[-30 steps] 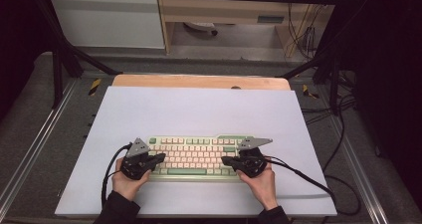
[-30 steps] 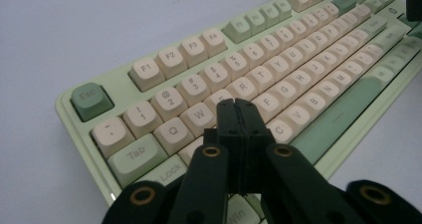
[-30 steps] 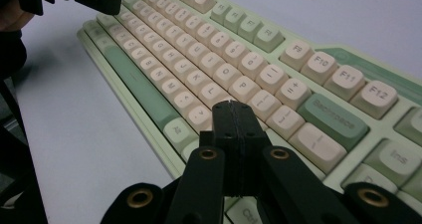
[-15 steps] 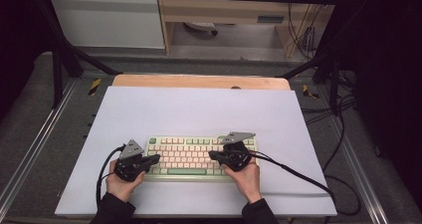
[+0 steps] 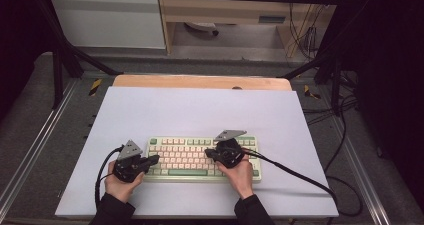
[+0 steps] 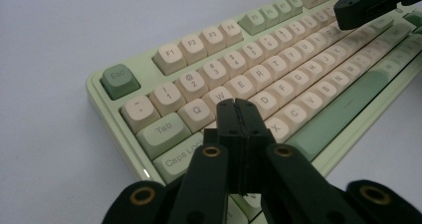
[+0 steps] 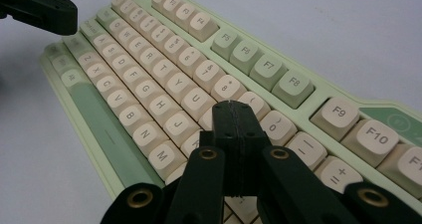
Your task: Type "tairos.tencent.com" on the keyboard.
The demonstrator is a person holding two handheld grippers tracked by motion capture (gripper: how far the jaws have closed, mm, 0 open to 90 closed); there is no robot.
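Observation:
A pale green keyboard with cream keys lies on the white mat near its front edge. My left gripper is shut, its tip over the keyboard's left end; in the left gripper view its closed tip hovers by the A and S keys of the keyboard. My right gripper is shut too, over the right-middle keys; in the right gripper view its tip sits above the I and K keys of the keyboard. Nothing is held in either.
The white mat covers a wooden tabletop. Black cables trail from both grippers, the right one across the mat to the right edge. Black frame posts stand at the left and right rear. The other gripper shows far off.
Both grippers have moved left along the keyboard. The right one went from the keyboard's right end to its right-middle keys; the left one shifted toward the left edge.

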